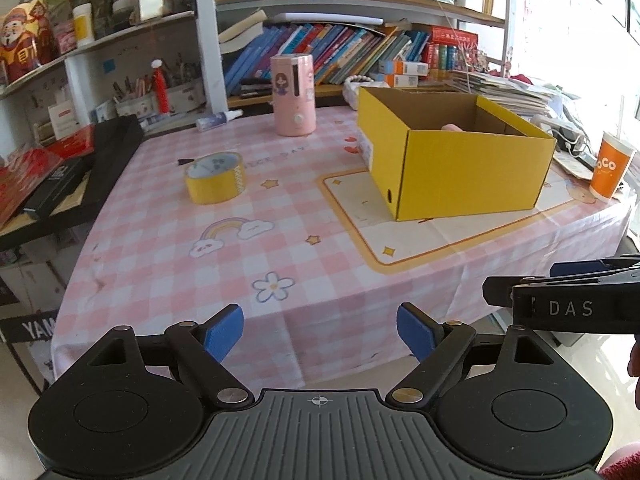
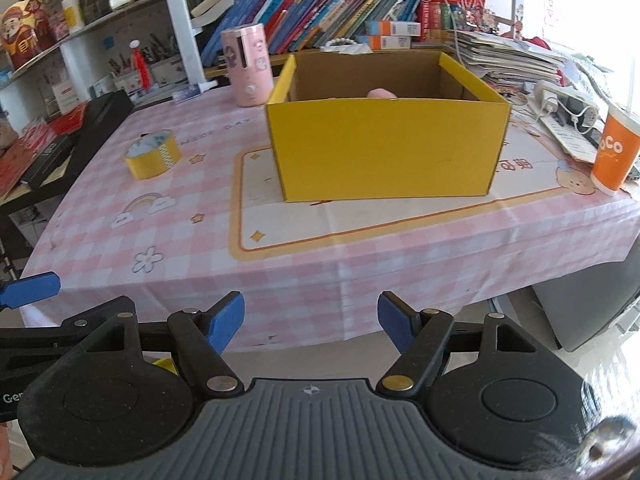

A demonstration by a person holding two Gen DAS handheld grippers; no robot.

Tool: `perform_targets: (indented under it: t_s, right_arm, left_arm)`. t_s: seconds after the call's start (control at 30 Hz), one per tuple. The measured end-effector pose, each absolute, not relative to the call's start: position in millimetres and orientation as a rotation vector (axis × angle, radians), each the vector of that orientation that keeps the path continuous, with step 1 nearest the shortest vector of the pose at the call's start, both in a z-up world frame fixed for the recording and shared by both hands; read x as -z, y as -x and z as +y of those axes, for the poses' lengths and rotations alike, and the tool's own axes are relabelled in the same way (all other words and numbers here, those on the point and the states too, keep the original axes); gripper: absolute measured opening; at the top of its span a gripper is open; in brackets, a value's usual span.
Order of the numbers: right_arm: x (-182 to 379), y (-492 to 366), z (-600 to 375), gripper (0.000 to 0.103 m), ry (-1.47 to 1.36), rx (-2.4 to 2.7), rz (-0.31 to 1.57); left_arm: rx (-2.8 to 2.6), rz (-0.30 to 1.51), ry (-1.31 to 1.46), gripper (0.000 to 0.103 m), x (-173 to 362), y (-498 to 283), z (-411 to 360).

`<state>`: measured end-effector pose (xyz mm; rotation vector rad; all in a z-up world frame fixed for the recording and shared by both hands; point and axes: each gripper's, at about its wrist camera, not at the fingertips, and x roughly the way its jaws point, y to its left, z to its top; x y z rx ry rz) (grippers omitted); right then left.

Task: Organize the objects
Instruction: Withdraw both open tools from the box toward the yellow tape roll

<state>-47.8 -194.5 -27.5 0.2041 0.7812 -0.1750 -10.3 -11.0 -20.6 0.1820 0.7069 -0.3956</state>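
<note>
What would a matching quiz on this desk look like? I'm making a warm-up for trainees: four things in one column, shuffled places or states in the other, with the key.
Things
1. tape roll
2. yellow box
3. orange cup
4. pink canister

Places or states
A. standing upright behind the tape roll, near the bookshelf
B. open-topped, on the cream panel of the tablecloth
C. at the table's right edge, beside the box
D. lying flat on the pink checks, left of the box

Pairs: 1-D, 2-B, 3-C, 4-A
</note>
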Motion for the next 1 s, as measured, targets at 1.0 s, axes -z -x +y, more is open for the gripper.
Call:
perform_targets:
  t_s: [1.0]
  right_arm:
    - [15.1,21.3,-115.3,0.072,-0.093,0.002,0.755]
  left_arm:
    - [0.239,0.668,-0.101,0.086,10.5,9.6,66.2]
